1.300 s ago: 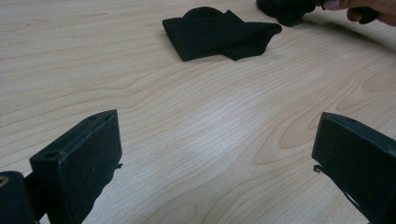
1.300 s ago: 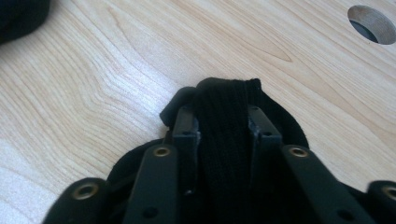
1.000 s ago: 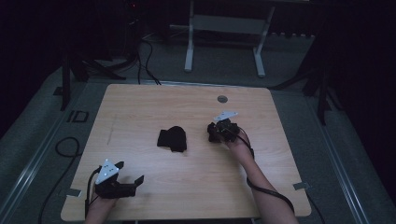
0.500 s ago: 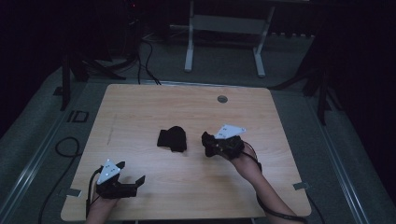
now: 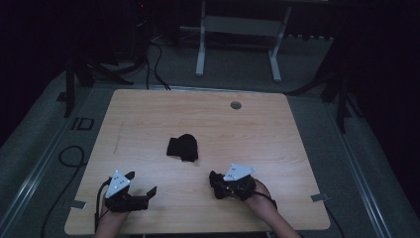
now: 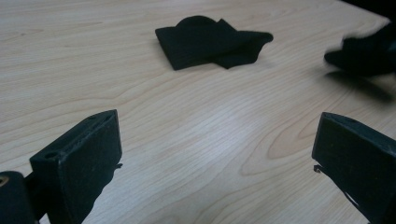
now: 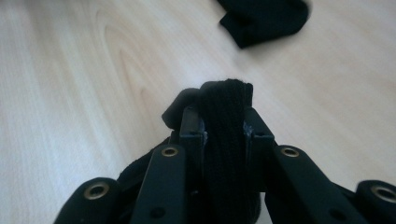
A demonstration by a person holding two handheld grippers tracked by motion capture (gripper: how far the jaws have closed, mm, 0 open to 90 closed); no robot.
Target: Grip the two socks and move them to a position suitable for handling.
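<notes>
Right now my right gripper [image 7: 224,126] has a folded black cloth [image 7: 226,140] pinched between its jaws, the fabric standing up in a narrow band between the pads. That gripper sits low over the near right part of the wooden table [image 5: 148,114]. Out in the middle lies a second black cloth [image 5: 182,147], folded flat, well apart from both my tools. Over at the near left, my left gripper [image 5: 143,191] hovers with its jaws spread wide, nothing between them.
</notes>
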